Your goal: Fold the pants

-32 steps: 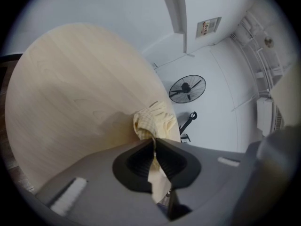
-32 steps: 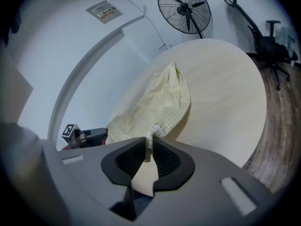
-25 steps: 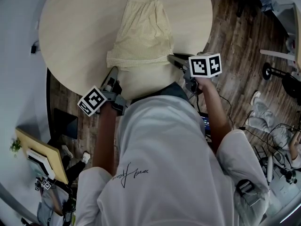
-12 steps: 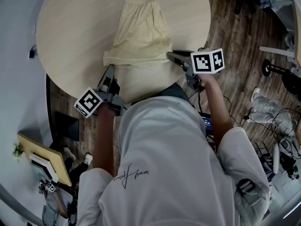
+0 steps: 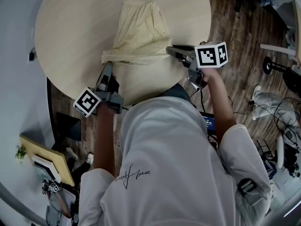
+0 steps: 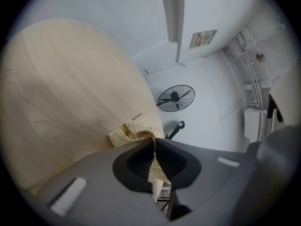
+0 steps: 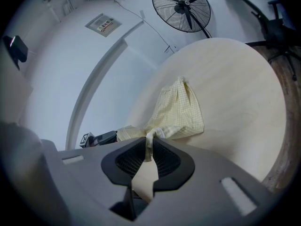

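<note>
**Fold begun: near end of the pants lifted, not yet laid over**

Nearest the head camera, the person's white shirt (image 5: 174,164) bears a line of cursive script on the back, too slanted to read; the marker cubes (image 5: 89,101) carry only black-and-white squares, no words. The left claw (image 5: 106,66) is almost closed, pinching one near corner of the pale yellow checked pants (image 5: 141,29); the right claw (image 5: 170,51) is likewise nipped tight on the other near corner; both gripper views show cloth squeezed between the pads. The pants sit on the round wooden worktop (image 5: 70,27), near end raised, far end lying flat. I judge the fold started but unfinished; the lifted end has yet to be carried over and smoothed. Beyond stand a floor fan (image 7: 181,6) and a wall sign (image 7: 102,23), its print too small to read.
</note>
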`<state>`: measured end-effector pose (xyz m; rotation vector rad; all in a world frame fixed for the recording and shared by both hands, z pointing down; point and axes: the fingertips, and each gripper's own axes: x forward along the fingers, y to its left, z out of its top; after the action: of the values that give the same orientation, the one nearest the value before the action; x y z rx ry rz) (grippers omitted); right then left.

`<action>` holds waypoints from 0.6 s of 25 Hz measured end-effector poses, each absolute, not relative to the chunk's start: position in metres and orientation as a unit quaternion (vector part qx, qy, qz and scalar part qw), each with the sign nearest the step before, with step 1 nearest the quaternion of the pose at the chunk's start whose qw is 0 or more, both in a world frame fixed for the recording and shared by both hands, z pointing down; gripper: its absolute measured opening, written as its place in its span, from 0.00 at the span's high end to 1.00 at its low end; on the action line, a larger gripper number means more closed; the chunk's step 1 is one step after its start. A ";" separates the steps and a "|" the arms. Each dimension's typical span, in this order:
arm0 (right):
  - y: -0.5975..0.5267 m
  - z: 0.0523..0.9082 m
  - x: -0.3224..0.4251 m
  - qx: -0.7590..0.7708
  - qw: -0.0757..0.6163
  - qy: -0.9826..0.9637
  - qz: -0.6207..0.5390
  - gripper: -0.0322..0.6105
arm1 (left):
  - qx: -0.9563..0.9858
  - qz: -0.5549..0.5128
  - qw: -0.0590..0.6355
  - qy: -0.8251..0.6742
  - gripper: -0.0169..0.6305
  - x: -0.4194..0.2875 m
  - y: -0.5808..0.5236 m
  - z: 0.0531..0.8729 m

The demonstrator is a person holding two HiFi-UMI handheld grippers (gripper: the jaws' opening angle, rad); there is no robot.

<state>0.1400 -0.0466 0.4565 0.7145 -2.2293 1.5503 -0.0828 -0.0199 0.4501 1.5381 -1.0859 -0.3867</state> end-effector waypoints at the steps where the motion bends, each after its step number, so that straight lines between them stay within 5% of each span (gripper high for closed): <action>1: -0.049 0.455 0.139 0.248 0.160 -0.782 0.549 0.87 | 0.658 -0.166 0.571 -0.462 0.87 -0.084 -0.022 0.449; 15: -0.080 0.441 0.126 0.210 0.073 -0.774 0.593 0.88 | 0.663 -0.173 0.559 -0.466 0.87 -0.097 -0.053 0.447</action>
<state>0.1258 -0.0796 0.4409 0.6317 -2.3258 1.7803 -0.0974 -0.0531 0.4467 1.5637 -1.0993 -0.4070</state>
